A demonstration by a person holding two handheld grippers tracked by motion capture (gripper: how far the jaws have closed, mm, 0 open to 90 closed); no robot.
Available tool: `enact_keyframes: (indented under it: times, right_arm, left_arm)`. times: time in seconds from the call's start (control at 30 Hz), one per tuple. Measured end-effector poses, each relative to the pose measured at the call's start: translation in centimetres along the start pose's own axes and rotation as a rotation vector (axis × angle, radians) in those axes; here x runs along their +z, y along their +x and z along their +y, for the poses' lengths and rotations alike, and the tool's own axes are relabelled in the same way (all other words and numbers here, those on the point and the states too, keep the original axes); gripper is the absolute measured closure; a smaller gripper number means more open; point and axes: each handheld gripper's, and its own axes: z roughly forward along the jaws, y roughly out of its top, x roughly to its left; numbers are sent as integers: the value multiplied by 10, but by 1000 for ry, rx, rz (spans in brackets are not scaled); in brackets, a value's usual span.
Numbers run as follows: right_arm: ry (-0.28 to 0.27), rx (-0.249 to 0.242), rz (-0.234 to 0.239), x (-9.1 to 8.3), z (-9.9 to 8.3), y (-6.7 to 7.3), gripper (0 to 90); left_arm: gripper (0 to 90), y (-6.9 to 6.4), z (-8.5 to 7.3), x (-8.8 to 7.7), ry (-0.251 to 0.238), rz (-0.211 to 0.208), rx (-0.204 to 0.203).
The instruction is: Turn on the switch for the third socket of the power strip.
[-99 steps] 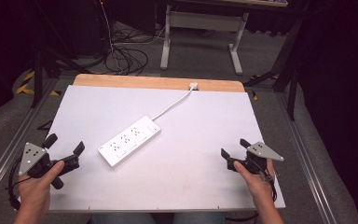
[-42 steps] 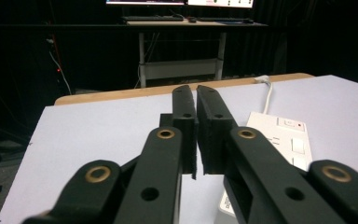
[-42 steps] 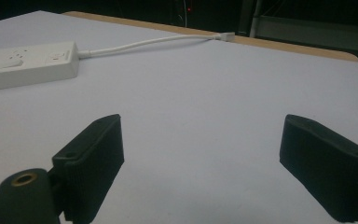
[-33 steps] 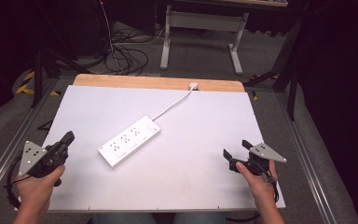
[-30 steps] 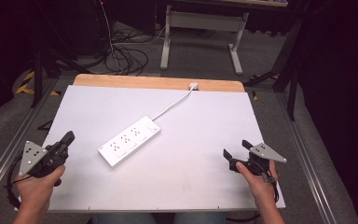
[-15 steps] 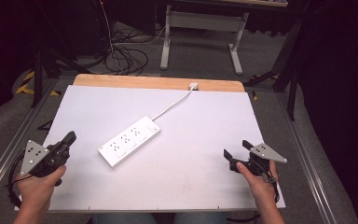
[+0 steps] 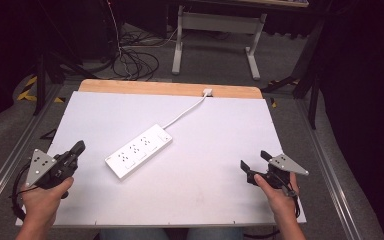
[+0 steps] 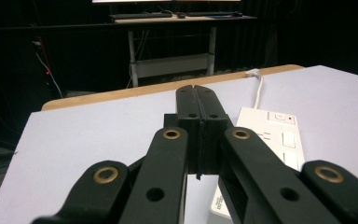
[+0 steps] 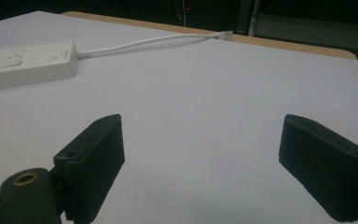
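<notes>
White table (image 7: 215,200), wooden strip along its far edge. White power strip (image 7: 139,150) lies flat near the centre, angled, its near end toward the left. Its cord (image 7: 187,110) runs to the far edge and ends at a small white plug (image 7: 207,92).

Left gripper (image 7: 78,148) at the near left, held in a hand (image 7: 42,200), jaws pressed together with nothing between them. In the left gripper view the power strip (image 8: 279,140) sits just beyond and to the right of the tips (image 8: 197,109).

Right gripper (image 7: 253,164) at the near right, in a hand (image 7: 279,197), jaws spread wide, empty, over bare table. Well apart from the strip.
</notes>
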Motion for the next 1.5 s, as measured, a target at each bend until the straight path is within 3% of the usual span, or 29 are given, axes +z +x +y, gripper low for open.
enact_keyframes:
  times: [0.47, 0.9, 1.5]
  right_arm:
    - [11, 5, -17, -4, -3, -2, 150]
    - [18, 6, -25, -4, -4, -4, 153]
    - [18, 3, -28, -3, -4, -4, 154]
  left_arm:
    - [899, -4, 1, 11, 11, -40, 17]
    - [899, -6, 2, 14, 16, -51, 22]
    - [898, -15, 2, 21, 38, -74, 62]
